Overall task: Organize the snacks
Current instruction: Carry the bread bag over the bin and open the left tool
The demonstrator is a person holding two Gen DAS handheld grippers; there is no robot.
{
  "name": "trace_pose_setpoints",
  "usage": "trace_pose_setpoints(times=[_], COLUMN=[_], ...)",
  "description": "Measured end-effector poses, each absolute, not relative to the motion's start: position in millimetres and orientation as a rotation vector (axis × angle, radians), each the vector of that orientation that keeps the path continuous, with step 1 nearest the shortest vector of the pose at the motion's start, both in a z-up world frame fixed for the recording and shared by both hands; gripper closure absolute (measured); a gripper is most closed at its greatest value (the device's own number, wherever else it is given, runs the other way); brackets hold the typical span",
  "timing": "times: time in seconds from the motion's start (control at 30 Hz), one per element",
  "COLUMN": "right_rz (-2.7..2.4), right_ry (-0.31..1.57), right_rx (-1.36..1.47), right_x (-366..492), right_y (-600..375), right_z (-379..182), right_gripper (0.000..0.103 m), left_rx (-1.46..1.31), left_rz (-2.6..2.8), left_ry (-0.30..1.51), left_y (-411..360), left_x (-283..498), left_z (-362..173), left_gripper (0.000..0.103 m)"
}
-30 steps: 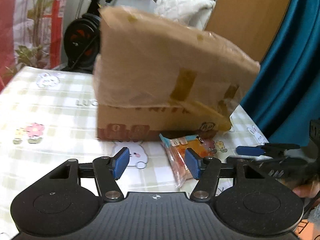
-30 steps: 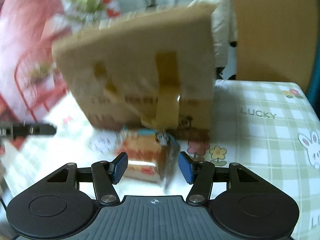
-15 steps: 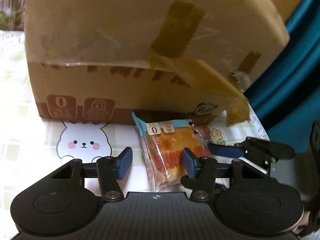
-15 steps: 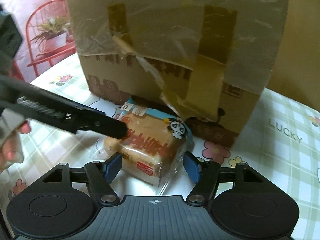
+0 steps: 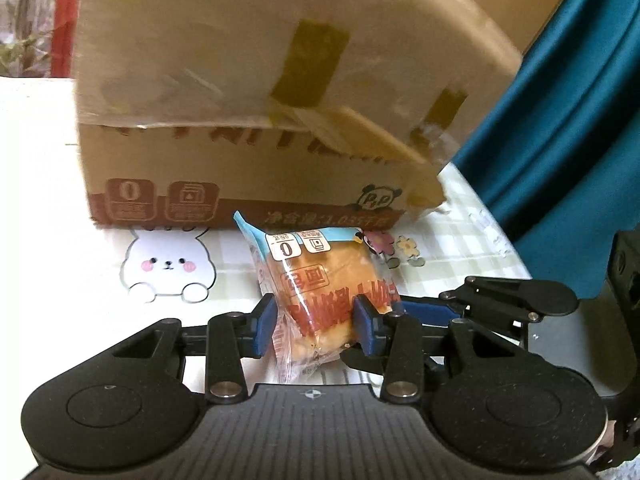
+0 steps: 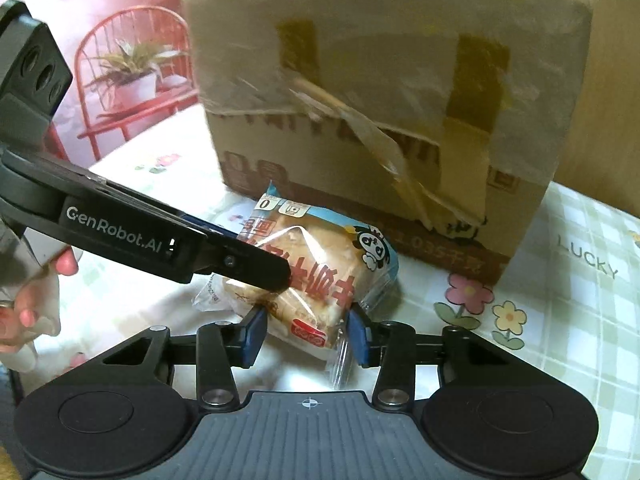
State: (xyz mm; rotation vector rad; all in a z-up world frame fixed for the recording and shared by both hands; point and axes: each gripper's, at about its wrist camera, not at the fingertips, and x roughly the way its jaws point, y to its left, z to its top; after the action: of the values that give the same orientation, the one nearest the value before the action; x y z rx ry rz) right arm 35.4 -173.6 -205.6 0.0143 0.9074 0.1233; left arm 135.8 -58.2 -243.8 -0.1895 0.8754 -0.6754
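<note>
A wrapped bread snack (image 5: 320, 300) lies on the bench (image 5: 52, 240), on a checked cloth printed with a white rabbit (image 5: 168, 270) and small flowers, just in front of a large taped cardboard box (image 5: 256, 120) that stands on the same cloth. Both grippers meet at this one packet. The left gripper (image 5: 316, 326) has its jaws set narrow and closing, with the near end of the packet between the blue pads; the pads sit against the clear wrapper on both sides. The right gripper (image 6: 306, 332) comes at the snack (image 6: 316, 276) from another side, its jaws likewise narrow and closing around the wrapper, the pads touching the plastic at each edge. In the right wrist view a black finger (image 6: 248, 262) of the left gripper lies across the top of the packet, and part of a person's hand (image 6: 28, 308) shows at the left edge. A teal curtain (image 5: 560, 140) hangs beyond the bench on the right of the left wrist view.
</note>
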Motion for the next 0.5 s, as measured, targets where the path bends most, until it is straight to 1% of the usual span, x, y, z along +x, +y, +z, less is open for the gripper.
trace_pose_setpoints(times=[0.23, 0.5], right_rz=[0.146, 0.138], right_ry=[0.809, 0.655], right_rx=[-0.005, -0.025], right_x=[18.8, 17.6], right_y=[-151.8, -148.8], right_z=[-159.5, -87.3], right_gripper=[0.063, 0.064], left_rx=[-0.179, -0.141], left_rz=[-0.675, -0.696], left_ry=[0.749, 0.552], left_y=[-37.0, -27.9], left_x=[100.1, 83.4], left_z=[-197.5, -124.2], left_gripper=[0.059, 0.059])
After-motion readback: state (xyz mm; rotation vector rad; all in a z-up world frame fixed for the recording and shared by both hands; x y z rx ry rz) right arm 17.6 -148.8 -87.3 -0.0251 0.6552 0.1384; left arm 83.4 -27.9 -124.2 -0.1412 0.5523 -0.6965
